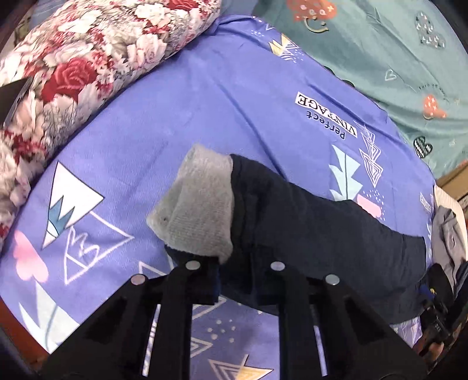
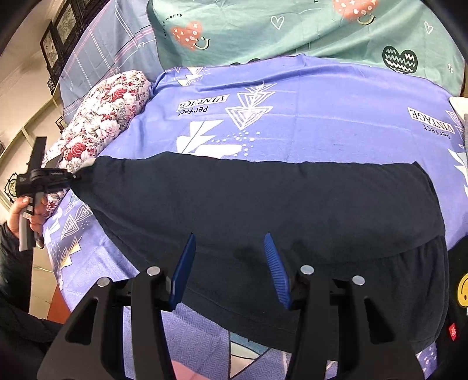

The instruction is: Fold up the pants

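Dark navy pants (image 2: 263,204) lie flat across the purple printed sheet (image 2: 321,122), waistband to the right, leg ends to the left. In the left wrist view the pants (image 1: 307,222) show a grey lining (image 1: 199,210) turned out at the cuff. My left gripper (image 1: 234,280) has its fingers over the cuff edge; fabric fills the gap and hides the pads. It also shows in the right wrist view (image 2: 73,175) at the leg end. My right gripper (image 2: 231,263) is open, blue pads (image 2: 184,269) apart, above the near edge of the pants.
A floral rolled quilt (image 1: 73,73) lies along the left of the bed. A teal heart-print sheet (image 2: 292,26) covers the far side. Grey clothing (image 1: 447,236) lies at the right edge. The bed's wooden edge (image 2: 55,304) and the floor are at the left.
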`<state>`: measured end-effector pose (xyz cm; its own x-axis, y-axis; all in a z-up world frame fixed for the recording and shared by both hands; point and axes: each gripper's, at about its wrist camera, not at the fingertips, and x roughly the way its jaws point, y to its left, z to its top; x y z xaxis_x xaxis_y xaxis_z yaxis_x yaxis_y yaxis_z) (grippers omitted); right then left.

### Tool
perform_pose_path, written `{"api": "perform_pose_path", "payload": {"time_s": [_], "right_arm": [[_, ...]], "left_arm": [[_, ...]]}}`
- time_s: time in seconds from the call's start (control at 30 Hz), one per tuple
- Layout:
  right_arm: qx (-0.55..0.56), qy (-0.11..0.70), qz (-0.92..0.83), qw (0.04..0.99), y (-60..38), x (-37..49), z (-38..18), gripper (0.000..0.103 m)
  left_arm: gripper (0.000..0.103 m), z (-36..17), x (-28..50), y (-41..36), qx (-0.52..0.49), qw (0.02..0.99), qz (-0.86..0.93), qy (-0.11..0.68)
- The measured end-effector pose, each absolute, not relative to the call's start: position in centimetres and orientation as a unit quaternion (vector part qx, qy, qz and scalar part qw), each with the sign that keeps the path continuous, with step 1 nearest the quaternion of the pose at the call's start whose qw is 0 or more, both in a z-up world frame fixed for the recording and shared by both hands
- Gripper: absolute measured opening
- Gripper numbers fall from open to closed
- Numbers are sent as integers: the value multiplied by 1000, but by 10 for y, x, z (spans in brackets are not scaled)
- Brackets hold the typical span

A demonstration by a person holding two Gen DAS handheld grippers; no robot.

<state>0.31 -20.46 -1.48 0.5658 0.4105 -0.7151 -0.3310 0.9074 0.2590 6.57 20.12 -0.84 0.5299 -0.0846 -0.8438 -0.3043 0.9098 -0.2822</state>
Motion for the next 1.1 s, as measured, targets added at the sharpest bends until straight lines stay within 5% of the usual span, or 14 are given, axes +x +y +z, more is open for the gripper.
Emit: {"api": "perform_pose_path", "payload": {"time_s": [0.37,0.5,0.57,0.73,1.1], "right_arm": [[46,425,171,888,-213,2,-12,50],[81,410,112,902,-248,3,-6,58],[112,402,73,906,-270,3,-6,64],[151,419,-34,895,-323,9,-14,65],[268,425,-73,862,-380,32,-36,65]], "left_arm": [[15,-35,80,231,-179,841,97,501],[36,-33,82,247,-188,841,101,498],[57,-48,86,246,-159,833,125,515],[82,-43,76,238,-105,844,165,500],[93,19,40,195,-64,891,159,420]]}}
